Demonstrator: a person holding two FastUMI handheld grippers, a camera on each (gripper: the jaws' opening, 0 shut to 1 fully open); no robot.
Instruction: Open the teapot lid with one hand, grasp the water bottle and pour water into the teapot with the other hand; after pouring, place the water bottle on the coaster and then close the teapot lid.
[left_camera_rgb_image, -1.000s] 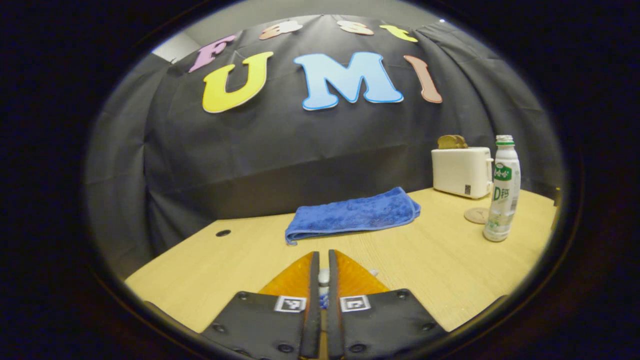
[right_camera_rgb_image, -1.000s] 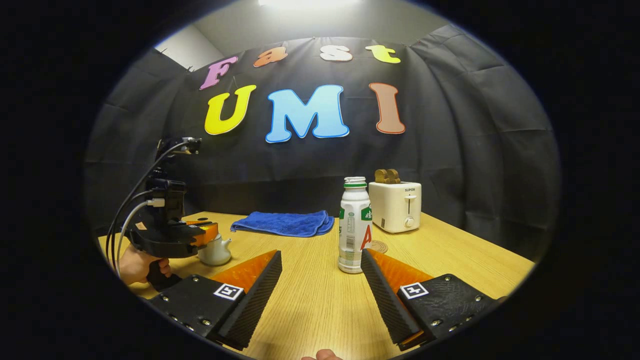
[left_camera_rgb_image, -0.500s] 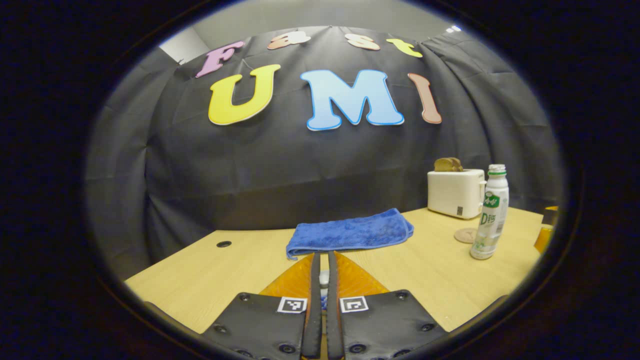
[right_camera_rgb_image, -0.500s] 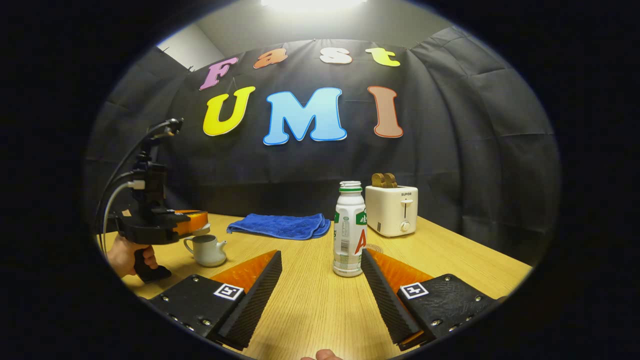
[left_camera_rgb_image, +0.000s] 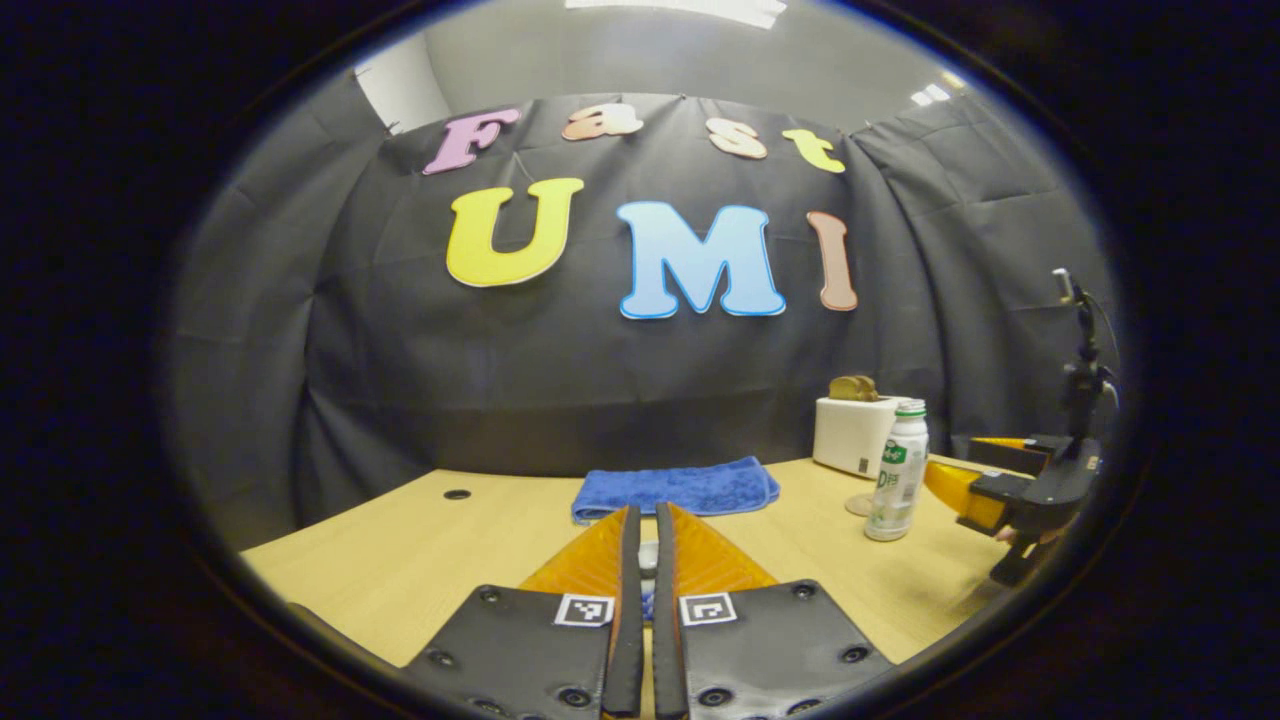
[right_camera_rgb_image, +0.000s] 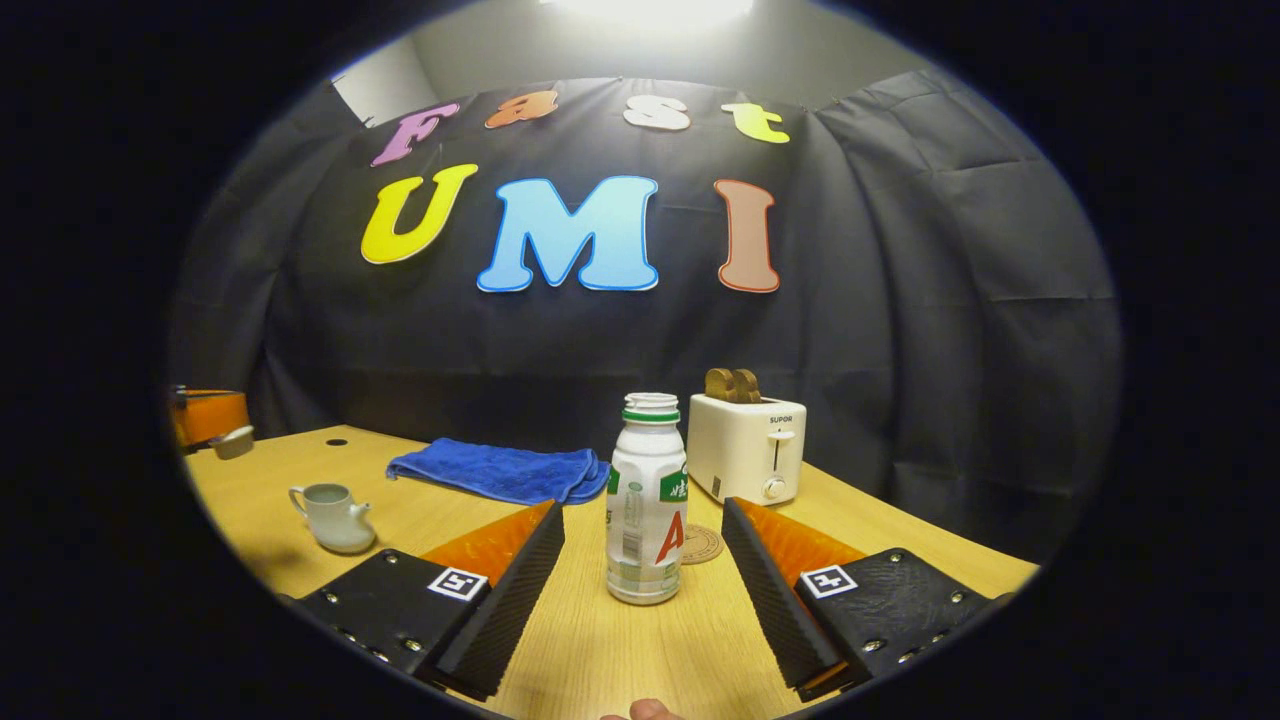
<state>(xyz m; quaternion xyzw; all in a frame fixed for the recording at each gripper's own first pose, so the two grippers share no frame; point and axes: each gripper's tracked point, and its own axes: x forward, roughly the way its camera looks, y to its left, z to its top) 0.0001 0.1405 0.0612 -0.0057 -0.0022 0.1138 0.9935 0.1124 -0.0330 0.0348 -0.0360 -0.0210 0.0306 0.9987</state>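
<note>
Right gripper (right_camera_rgb_image: 640, 560) spreading wide, jaws flanking water bottle (right_camera_rgb_image: 645, 500) mid-table, not touching. Left gripper (left_camera_rgb_image: 645, 570) pinching teapot lid (left_camera_rgb_image: 648, 556), lifted clear. Teapot (right_camera_rgb_image: 333, 518) sitting open near table's left edge, spout pointing right. Bottle standing upright, long axis vertical, coaster (right_camera_rgb_image: 700, 544) just behind. Next move needing: advance, close on bottle.

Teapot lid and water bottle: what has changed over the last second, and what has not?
The left gripper, shut on the lid, has lifted it up and away from the teapot, which now stands open. The right gripper, jaws wide, has closed in until the water bottle stands between its fingers, untouched. Bottle, coaster, towel and toaster stayed put.
</note>
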